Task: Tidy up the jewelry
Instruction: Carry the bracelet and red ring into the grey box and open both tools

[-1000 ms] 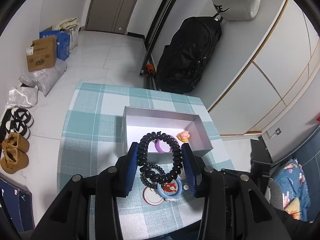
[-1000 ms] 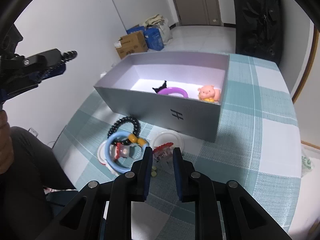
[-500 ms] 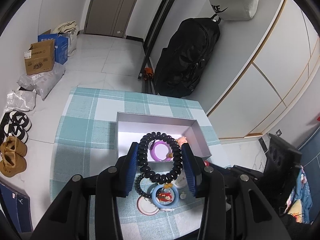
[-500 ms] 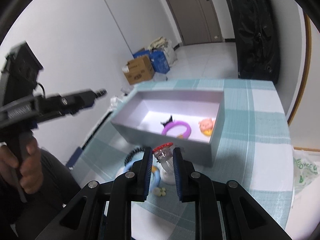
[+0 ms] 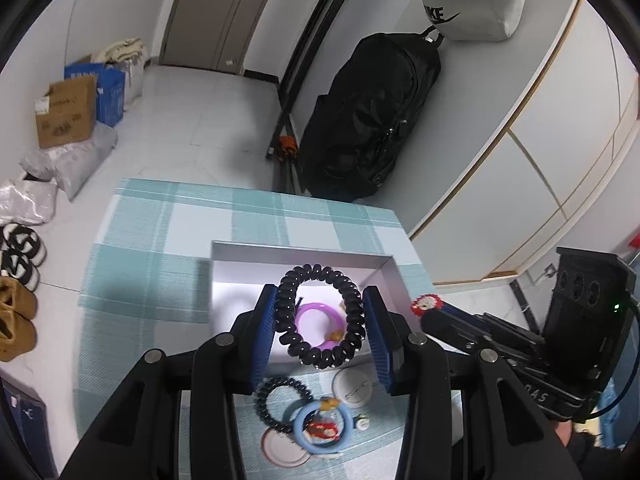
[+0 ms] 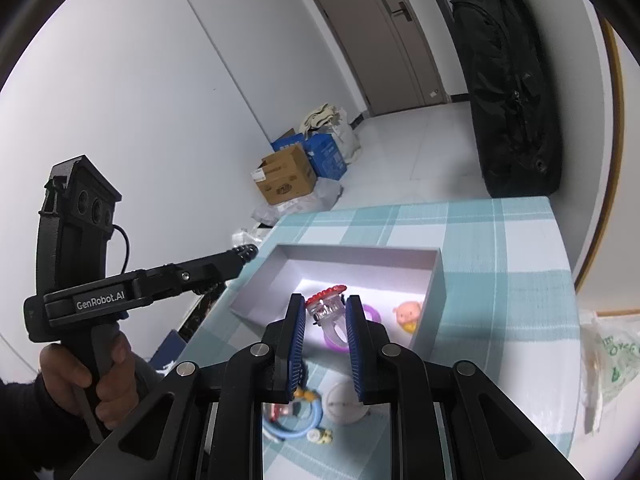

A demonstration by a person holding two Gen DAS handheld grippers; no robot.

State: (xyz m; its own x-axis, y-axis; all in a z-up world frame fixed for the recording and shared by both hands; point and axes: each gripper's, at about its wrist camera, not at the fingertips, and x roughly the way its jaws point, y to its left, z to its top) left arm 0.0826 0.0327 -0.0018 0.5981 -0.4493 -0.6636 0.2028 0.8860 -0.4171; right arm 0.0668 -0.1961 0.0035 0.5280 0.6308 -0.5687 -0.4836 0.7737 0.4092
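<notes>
Carrying both over the box (image 5: pixel 224 280): left claw (image 5: pixel 320 316) grips the coil (image 5: pixel 320 316), right claw (image 6: pixel 326 316) pinches what's probably a ring (image 6: pixel 328 310); drop toward 12 o'clock, low.

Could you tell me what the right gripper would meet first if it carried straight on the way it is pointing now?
Most likely the inside of the grey box: the right gripper, shut on a clear ring with a red top, points down into it, toward the purple ring. Depth is uncertain.
</notes>
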